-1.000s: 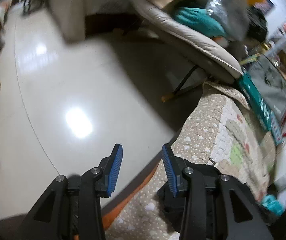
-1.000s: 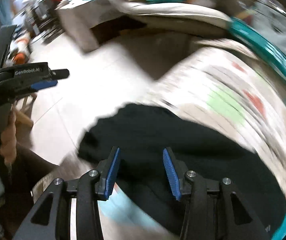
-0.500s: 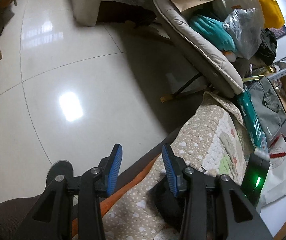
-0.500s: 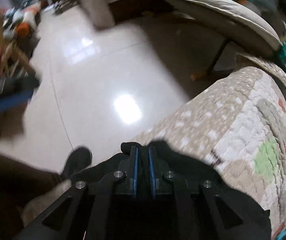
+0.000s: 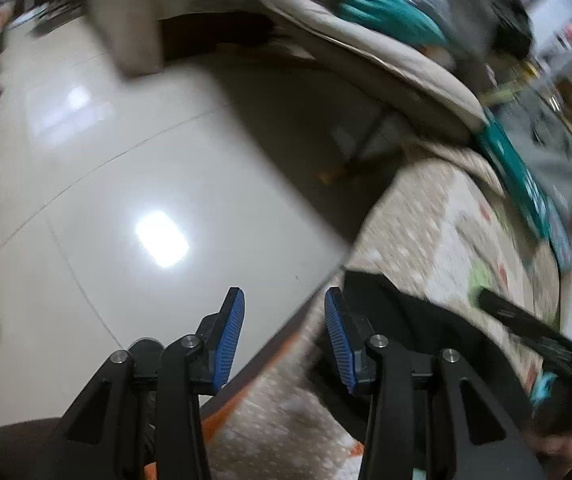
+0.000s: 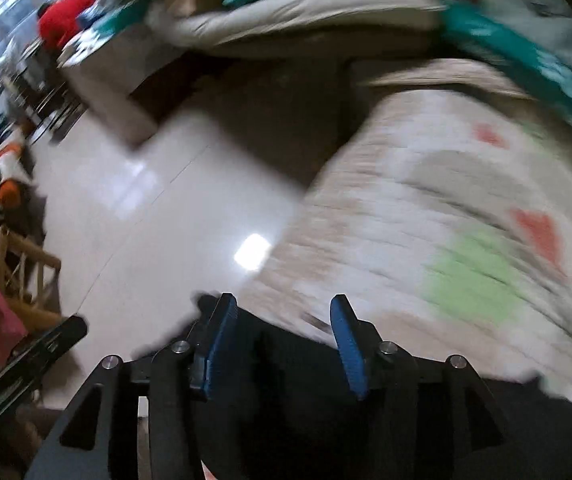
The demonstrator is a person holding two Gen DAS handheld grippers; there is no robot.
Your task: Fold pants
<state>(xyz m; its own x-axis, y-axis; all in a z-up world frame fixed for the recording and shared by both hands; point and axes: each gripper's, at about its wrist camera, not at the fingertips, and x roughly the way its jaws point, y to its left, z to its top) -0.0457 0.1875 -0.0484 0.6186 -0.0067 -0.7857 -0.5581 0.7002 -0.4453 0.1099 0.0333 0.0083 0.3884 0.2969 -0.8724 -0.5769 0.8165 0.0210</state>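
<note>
black pants [image 6: 306, 412], crumpled (axis unclear)

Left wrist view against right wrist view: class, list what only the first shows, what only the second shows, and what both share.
Only the left wrist view: the left gripper, jaws opening with nothing between them, over the floor at the quilt's edge, and an orange strip.

Only the right wrist view: the right gripper, jaws opening over the black pants, a red bundle and wooden furniture.

Both: the patterned quilt, pants, beige recliner, teal cloth.
</note>
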